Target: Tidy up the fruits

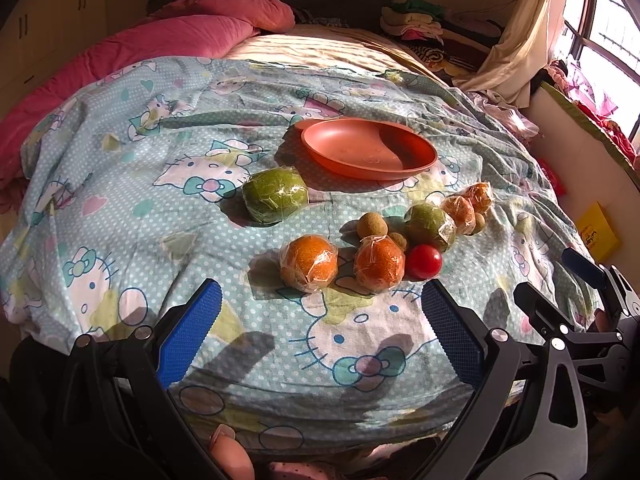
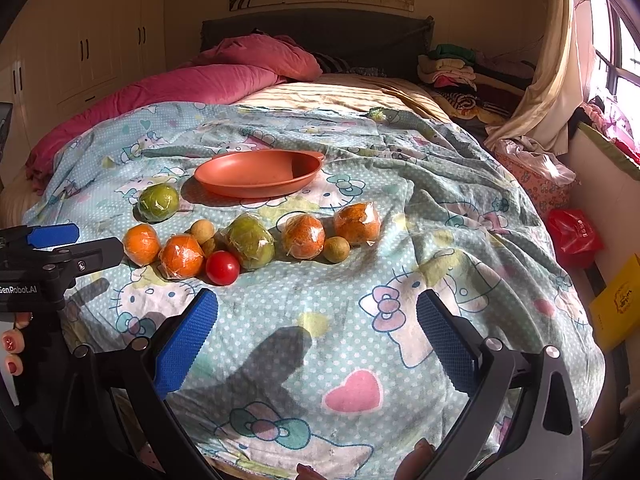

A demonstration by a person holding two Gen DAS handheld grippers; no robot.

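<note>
Two grippers (image 1: 320, 312) (image 2: 316, 320) wide, empty | film-wrapped round fruits (image 1: 379, 260) | smooth oval plate (image 1: 368, 152), seemingly plastic

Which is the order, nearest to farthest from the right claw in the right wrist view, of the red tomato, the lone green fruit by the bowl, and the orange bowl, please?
From the right claw:
1. Red tomato, front of the row, left.
2. Lone green fruit, farther back, left.
3. Orange bowl, behind the row, centre.

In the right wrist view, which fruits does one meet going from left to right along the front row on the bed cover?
Plastic-wrapped orange fruit → second wrapped orange fruit → smooth red round fruit → wrapped green fruit → third wrapped orange fruit → small round tan fruit → fourth wrapped orange fruit.
</note>
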